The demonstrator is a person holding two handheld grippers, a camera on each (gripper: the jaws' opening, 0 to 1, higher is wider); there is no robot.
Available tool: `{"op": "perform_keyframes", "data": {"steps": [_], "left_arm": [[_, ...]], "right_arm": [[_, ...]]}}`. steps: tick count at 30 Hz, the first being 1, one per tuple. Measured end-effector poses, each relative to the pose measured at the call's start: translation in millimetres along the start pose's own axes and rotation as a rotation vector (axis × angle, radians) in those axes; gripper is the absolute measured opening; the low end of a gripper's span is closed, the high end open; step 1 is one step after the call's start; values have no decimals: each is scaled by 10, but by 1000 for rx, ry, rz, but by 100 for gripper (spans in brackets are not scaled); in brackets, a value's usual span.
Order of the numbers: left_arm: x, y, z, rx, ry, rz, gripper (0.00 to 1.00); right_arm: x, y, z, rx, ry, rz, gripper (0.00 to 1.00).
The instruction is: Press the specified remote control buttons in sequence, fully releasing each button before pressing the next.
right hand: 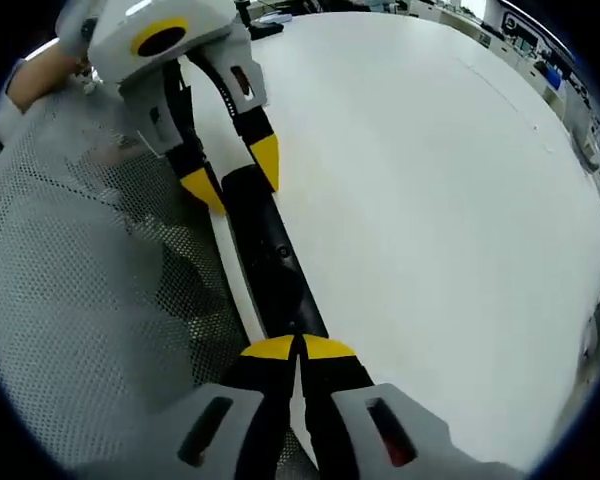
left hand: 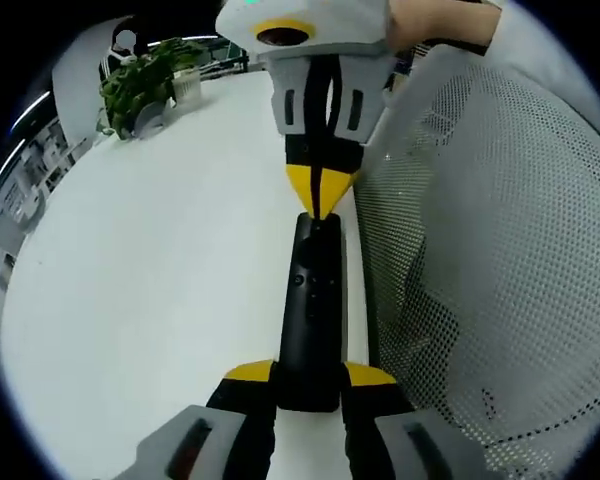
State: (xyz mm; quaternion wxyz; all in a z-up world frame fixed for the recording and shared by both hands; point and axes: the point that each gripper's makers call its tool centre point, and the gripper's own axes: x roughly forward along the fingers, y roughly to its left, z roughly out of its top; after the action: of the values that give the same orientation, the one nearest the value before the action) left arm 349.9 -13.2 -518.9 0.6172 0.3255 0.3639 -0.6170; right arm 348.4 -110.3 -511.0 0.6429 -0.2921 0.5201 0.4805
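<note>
Long black remote control (left hand: 310, 320) lying on a white bench (left hand: 160, 290), right along the bench edge that borders a white mesh surface (left hand: 490, 250), likely a chair back. Held at one end by the left gripper (left hand: 310, 378), its yellow-tipped fingers (left hand: 248, 373) spread just wide enough to clasp the remote's sides, one finger against each long side. Seen from the right gripper view, the same remote (right hand: 275, 265) stretching away from the camera, the left gripper (right hand: 230, 178) gripping its far end, yellow tips on either side. Right gripper (right hand: 298, 348) at the opposite end, its fingers (right hand: 268, 348) brought together with the yellow tips touching and resting on the top face of the remote, over the button area; exact button underneath hidden by the tips. From the left gripper view, the right gripper (left hand: 322, 195) coming down from above, closed tips forming a yellow point meeting the remote's far end. Small buttons faintly visible along the remote's upper face. Potted green plant (left hand: 140, 85) standing near the far corner of the bench, well apart from the remote. Part of a person's hand (left hand: 430, 20) behind the right gripper.
</note>
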Motion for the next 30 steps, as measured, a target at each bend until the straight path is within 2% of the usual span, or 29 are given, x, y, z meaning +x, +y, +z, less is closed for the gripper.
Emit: {"op": "perform_keyframes", "data": {"steps": [1, 6, 9, 11, 19, 21, 22, 28, 30], "left_arm": [[4, -4, 2, 19, 6, 0, 25], [8, -6, 4, 33, 11, 1, 24], [7, -3, 5, 22, 2, -1, 24], [8, -2, 5, 18, -1, -1, 24], [10, 0, 4, -6, 0, 1, 24], [12, 1, 8, -14, -4, 0, 24], [10, -1, 3, -18, -2, 0, 24], [7, -1, 4, -18, 0, 0, 24], [6, -1, 5, -19, 0, -1, 24]], "right_arm": [[0, 4, 2, -33, -4, -9, 0], [-11, -5, -12, -47, -40, -16, 0], [-11, -12, 5, 29, -108, -13, 0], [-19, -17, -1, 37, -145, -16, 0], [-10, -15, 30, 41, -149, -26, 0], [6, 7, 86, 60, -184, -21, 0], [9, 15, 88, 61, -181, -19, 0], [9, 18, 80, -33, -157, -44, 0], [10, 12, 87, -107, -141, -57, 0]]}}
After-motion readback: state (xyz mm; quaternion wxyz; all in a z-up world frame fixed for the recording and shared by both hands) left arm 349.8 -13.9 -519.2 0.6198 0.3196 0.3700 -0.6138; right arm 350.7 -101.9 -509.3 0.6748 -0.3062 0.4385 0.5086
